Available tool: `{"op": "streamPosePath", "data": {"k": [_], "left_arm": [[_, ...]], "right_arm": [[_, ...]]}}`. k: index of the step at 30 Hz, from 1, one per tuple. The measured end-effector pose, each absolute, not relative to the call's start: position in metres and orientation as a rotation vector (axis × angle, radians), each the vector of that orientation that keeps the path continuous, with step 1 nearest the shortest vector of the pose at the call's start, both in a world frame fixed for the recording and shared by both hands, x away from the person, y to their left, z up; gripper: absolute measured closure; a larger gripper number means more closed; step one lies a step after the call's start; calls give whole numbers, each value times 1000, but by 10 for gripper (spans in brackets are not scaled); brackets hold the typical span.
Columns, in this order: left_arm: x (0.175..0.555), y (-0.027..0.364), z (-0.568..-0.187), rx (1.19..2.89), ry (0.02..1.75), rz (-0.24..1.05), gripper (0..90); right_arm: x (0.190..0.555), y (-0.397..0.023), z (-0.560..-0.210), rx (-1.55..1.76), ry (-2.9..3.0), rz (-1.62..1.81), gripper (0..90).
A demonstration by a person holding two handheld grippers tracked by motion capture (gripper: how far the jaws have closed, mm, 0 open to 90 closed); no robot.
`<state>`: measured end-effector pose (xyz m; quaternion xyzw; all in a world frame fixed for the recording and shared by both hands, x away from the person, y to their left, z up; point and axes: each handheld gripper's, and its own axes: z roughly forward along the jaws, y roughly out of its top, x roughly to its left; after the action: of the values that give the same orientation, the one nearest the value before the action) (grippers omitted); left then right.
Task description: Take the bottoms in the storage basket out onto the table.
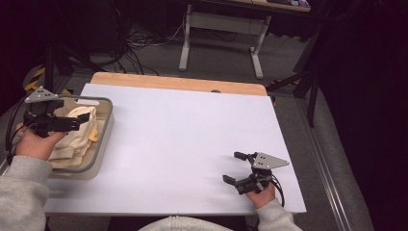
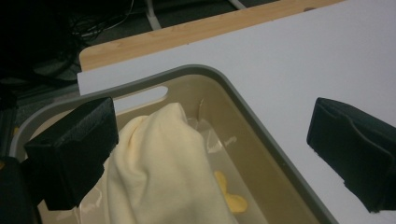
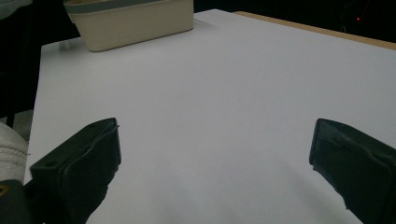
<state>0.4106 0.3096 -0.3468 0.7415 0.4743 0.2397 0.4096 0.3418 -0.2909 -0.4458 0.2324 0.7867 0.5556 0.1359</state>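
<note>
— So where do we stand with the cloth?

— Barely begun, we judge. It lies bunched in the bin, right under our left gripper, whose jaws are spread wide with nothing between them. In the left gripper view the cloth rises as a soft hump between and below the jaws, nearer the left one, not yet pinched.

— And our right gripper?

— Our right gripper rests well apart from the bin, over bare table, jaws spread and empty too. Ahead of it, far off in its own view, we see only the bin's outer wall.

— So what is left?

— Nearly everything, as we read it: close on the cloth, lift it out, bring it to the sheet. None of that is done.

— What are we handling?

— A pale cream fabric, matte and limp, folded into rounded ridges. Beside it, below the jaws, something clear and crinkly like plastic film lies on the bin floor, and a small yellow piece whose shape we cannot make out. The bin is beige, hard and smooth, with a grey rounded rim and a slot handle. The table top is flat, white and featureless, with a wooden strip at its far edge.
</note>
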Motion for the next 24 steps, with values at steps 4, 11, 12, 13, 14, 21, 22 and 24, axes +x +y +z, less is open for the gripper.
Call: {"op": "streamPosePath", "data": {"k": [4,11,12,13,14,21,22,24], "left_arm": [[415,313,-351,1870,1233,597,27],[427,322,-360,1913,1291,577,27],[429,323,-361,1921,1303,570,27],[430,323,-362,1919,1311,561,27],[431,324,-363,1919,1317,547,25],[443,327,-373,1968,1390,451,23],[443,327,-374,1975,1399,438,23],[447,327,-377,1985,1427,423,22]], "right_arm": [[342,-291,-446,672,2279,1606,24],[342,-291,-446,668,2284,1615,22],[342,-291,-446,666,2284,1615,22],[342,-291,-446,664,2285,1613,23],[342,-291,-446,664,2286,1613,22],[342,-291,-446,662,2285,1612,22],[342,-291,-446,662,2285,1612,22],[342,-290,-446,661,2284,1614,22]]}}
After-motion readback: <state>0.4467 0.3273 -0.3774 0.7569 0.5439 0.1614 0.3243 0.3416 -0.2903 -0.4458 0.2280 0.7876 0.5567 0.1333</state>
